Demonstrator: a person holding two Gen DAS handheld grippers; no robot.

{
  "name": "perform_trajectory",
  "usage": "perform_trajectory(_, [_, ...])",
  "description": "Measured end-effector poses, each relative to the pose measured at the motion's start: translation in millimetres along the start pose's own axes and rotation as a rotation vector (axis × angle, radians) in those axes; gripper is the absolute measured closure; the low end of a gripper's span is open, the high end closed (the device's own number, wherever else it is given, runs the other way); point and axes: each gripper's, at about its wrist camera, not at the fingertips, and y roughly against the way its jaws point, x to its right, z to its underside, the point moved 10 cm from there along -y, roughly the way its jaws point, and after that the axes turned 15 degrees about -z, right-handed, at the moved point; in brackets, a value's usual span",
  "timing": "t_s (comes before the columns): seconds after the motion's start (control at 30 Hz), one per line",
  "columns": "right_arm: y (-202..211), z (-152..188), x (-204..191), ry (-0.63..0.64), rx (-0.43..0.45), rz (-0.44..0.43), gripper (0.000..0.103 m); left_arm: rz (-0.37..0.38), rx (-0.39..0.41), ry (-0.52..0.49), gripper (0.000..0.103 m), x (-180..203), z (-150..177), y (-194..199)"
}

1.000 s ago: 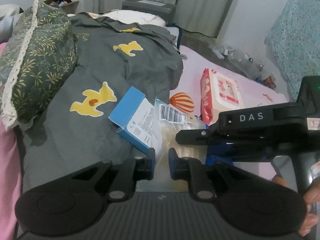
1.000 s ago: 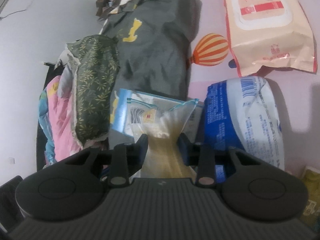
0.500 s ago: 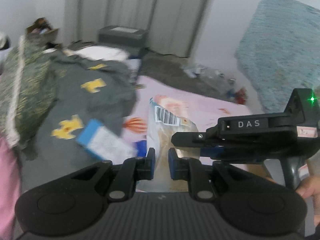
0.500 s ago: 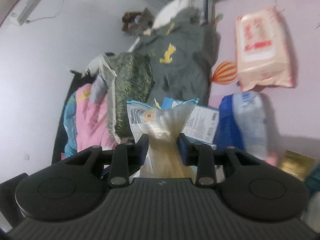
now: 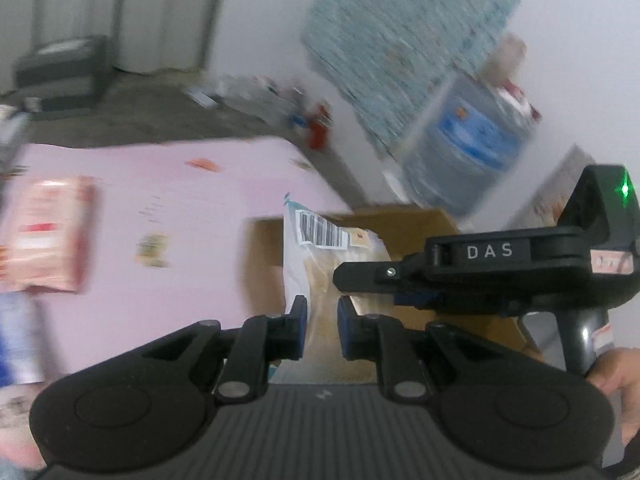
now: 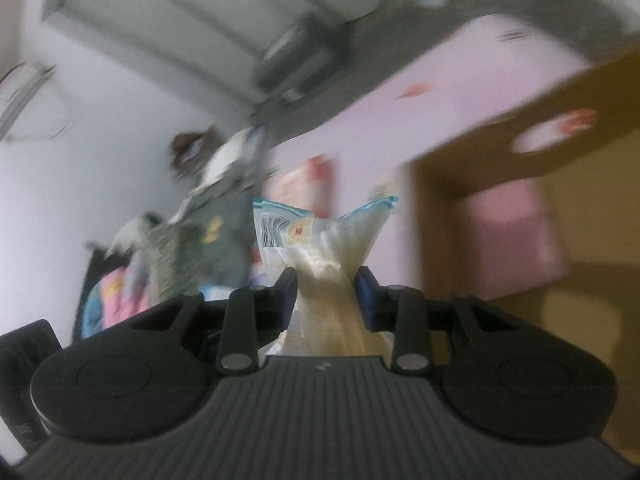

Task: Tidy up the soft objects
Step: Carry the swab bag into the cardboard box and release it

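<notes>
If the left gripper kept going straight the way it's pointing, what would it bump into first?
Most likely the open cardboard box just beyond the clear plastic bag that the left gripper is pinching. The picture is blurred, so depth is uncertain.

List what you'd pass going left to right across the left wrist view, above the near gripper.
Red-and-white wipes pack → pink bedsheet → clear barcoded bag → right gripper clamped on it, in front of the cardboard box → hand.
</notes>
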Motion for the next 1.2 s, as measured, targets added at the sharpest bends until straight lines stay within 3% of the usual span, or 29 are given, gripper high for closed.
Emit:
perform_trajectory(0.13, [31.3, -17.8, 60.8, -0.046, 0.013, 0.091, 0.072, 0.025, -0.081, -0.036, 0.087, 49.1, 2.6, -53.1])
perform_trajectory(0.23, [36.0, -29.8, 99.1, -0.052, 0.001, 0.146, 0.072, 0.019, -0.136, -0.039, 0.086, 63.3, 3.3, -88.6])
perform_trajectory(0.47, [2.4, -48.0, 153.1, 0.058, -0.07, 0.273, 0.072, 0.007, -0.244, -0.01, 0.081, 70.8, 8.1, -136.6])
perform_trajectory(0.67, [-20.5, -52.2, 163.0, 0.123, -0.111, 0.306, 0.071, 0.006, -0.197, -0.025, 0.075, 62.8, 2.7, -121.4])
perform_trajectory(0.8, [-10.3, -60.1, 149.8, 0.149, -0.076, 0.303, 0.071, 0.007, -0.144, -0.031, 0.065, 54.3, -4.3, -98.1])
perform_trajectory(0.97, [-2.9, -66.9, 132.5, 0.191, -0.033, 0.295, 0.071, 0.01, -0.092, -0.033, 0.061, 44.8, -11.9, -69.7])
perform_trajectory(1.1, [-19.5, -56.7, 132.5, 0.189, -0.071, 0.268, 0.073, -0.001, -0.058, -0.03, 0.06, 30.9, -12.8, -50.2])
perform_trajectory(1.2, [-36.2, -45.9, 149.1, 0.17, -0.113, 0.307, 0.076, -0.022, -0.048, -0.013, 0.06, 12.9, -11.1, -38.5])
